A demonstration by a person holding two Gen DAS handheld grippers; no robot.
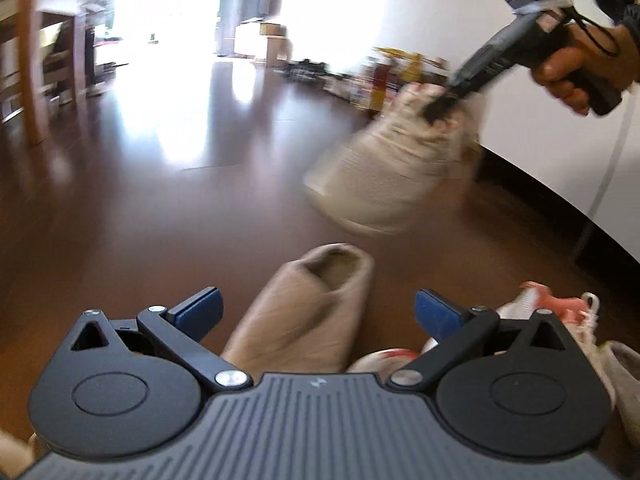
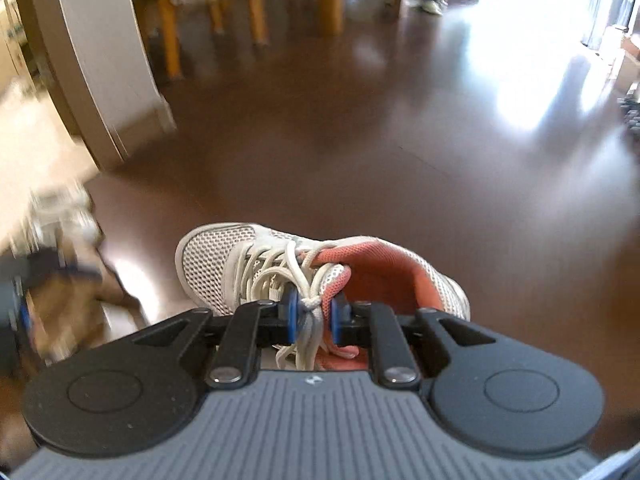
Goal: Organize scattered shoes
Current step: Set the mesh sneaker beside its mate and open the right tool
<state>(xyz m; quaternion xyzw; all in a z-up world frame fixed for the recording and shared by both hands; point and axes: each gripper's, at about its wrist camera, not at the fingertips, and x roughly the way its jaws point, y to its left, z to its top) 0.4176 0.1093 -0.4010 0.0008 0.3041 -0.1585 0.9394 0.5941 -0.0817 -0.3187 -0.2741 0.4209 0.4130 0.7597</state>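
While your right claw [image 2: 313,316] pinches the light sneaker [image 2: 320,268] by its soft laces above the floor [image 2: 360,140], it may swing; your left claw [image 1: 318,310] hangs spread over the near slipper [image 1: 304,308].

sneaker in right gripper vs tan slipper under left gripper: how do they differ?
The sneaker is laced white mesh with a coral lining; the slipper is plain tan with no laces. The sneaker hangs in the air, pinched at its laces by the right gripper; the slipper lies on the floor, ungripped, between the open left gripper's fingers.
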